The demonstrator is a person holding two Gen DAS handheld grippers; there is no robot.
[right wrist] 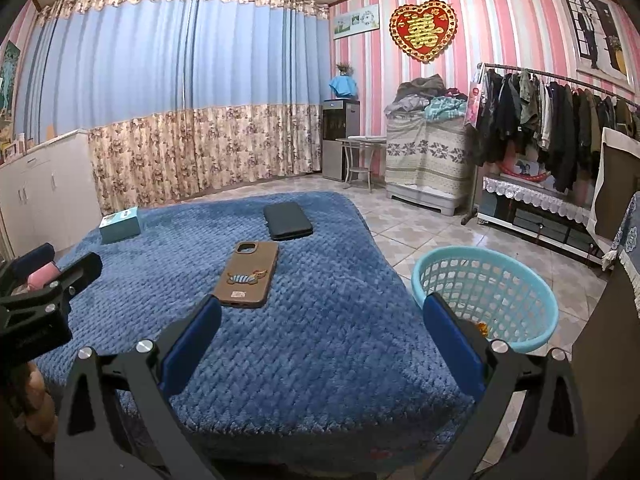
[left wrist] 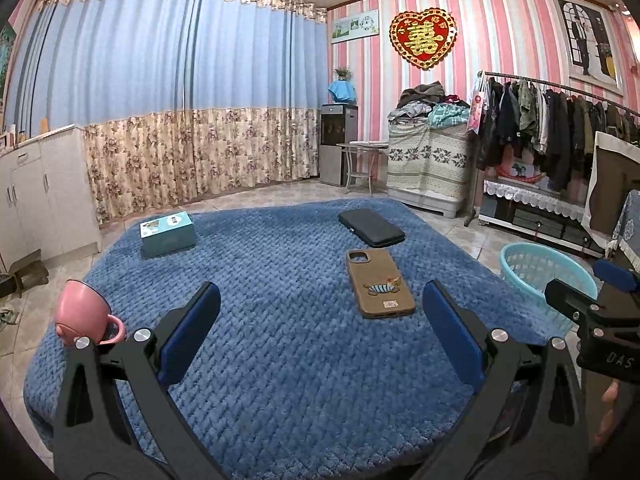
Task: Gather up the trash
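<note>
Here, both grippers hover wide apart and empty over the blue blanket (left wrist: 280,360).
The left gripper (left wrist: 320,332) faces the brown phone case (left wrist: 380,284); the right gripper (right wrist: 322,336) has the teal basket (right wrist: 532,292) just beside its right finger, something small and orange inside.

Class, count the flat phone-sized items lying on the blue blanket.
2: a brown phone case near the middle, and a black case just beyond it, apart. None looks hidden.
</note>
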